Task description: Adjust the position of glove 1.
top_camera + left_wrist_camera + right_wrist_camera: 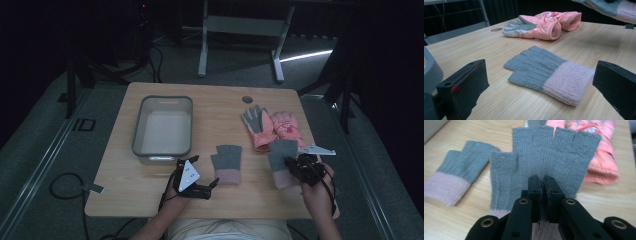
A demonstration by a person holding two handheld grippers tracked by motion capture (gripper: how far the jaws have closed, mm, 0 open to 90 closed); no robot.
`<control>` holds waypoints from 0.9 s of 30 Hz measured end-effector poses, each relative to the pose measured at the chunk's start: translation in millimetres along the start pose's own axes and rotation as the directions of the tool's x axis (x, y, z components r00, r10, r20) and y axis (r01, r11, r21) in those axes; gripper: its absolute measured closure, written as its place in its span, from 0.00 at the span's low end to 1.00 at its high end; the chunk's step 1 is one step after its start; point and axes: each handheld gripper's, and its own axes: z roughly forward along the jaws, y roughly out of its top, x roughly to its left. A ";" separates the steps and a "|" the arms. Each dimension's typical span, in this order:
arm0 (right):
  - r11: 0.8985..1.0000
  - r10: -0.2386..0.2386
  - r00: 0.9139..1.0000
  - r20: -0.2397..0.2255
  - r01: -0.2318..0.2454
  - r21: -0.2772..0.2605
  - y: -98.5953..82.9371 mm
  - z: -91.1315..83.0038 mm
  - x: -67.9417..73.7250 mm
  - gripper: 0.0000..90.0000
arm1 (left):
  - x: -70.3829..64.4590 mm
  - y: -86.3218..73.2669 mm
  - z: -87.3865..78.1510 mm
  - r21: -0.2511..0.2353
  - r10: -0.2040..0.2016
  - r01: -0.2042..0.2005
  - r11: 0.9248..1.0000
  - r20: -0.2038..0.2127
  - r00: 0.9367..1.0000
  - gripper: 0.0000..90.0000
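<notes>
A grey fingerless glove with a pink cuff (227,162) lies flat near the table's front middle. My left gripper (204,172) sits just left of it, open; in the left gripper view the glove (549,72) lies ahead between the wide-apart jaws of the left gripper (541,75), untouched. A matching second grey glove (281,152) is at the right, and my right gripper (290,163) is shut on it. In the right gripper view the right gripper (542,182) pinches the second glove (549,160) near its palm, fingers pointing away and slightly raised.
A pair of pink padded gloves (272,127) lies at the back right, just beyond the held glove. A grey plastic bin (137,127) stands on the left half of the table. A cable hole (247,99) is near the far edge.
</notes>
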 end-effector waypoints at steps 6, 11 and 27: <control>0.996 0.092 0.993 0.079 -0.093 0.013 -19.2 10.6 0.6 0.94 | -0.6 0.1 0.1 0.001 0.006 -0.006 1.000 -0.003 1.000 0.00; 0.987 0.154 0.985 0.073 -0.156 0.022 -27.9 20.3 -1.6 0.94 | -1.6 0.1 0.0 0.002 0.014 -0.014 1.000 -0.007 1.000 0.00; 0.971 0.205 0.974 0.100 -0.215 0.102 -50.1 54.7 -4.2 0.88 | -1.5 0.0 0.0 0.001 0.012 -0.012 1.000 -0.006 1.000 0.00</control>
